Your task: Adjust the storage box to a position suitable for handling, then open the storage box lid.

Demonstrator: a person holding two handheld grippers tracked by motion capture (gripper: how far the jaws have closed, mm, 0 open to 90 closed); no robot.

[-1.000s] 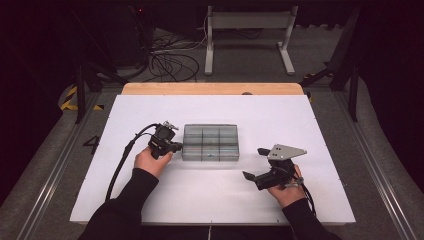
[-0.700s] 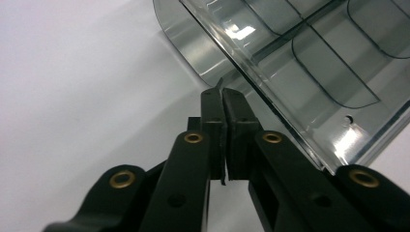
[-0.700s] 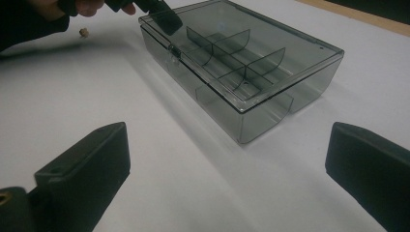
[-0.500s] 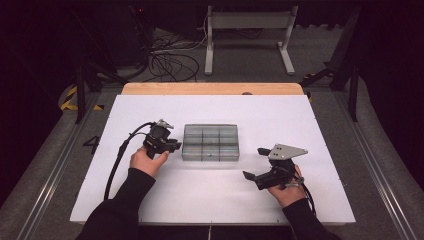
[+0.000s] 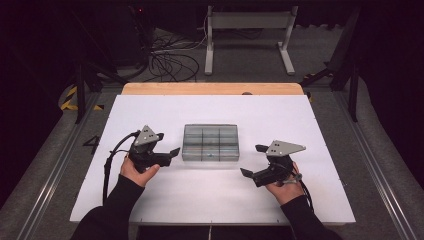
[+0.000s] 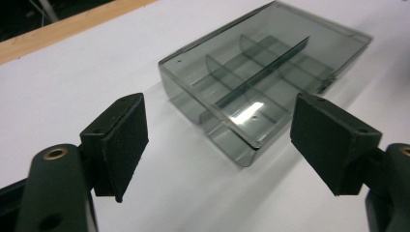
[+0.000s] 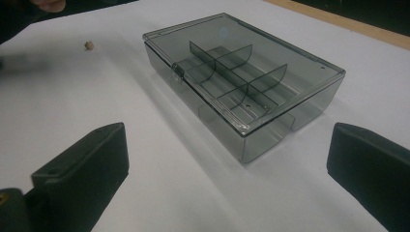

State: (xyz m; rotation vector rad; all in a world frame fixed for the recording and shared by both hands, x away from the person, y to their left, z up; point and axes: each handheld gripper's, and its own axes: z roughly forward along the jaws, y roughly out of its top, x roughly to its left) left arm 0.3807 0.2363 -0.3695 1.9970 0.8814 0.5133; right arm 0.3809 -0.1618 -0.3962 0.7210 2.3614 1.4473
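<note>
A smoky clear compartment box lies in the middle of the white table with its lid down; it is also in the left gripper view and the right gripper view. My left gripper hovers just left of the box. Its jaws have just been opening and stand wide apart with nothing between them. My right gripper is open to the right of the box's near corner, with only bare table between its jaws. A small tan bit lies on the table beyond the box's far side.
The white table sheet reaches out on every side of the box. A wooden strip runs along its far edge. Beyond it, a metal stand and loose cables are on the floor.
My left gripper has drawn back leftward from the box's left edge and its jaws have spread apart. The right gripper has kept still.
</note>
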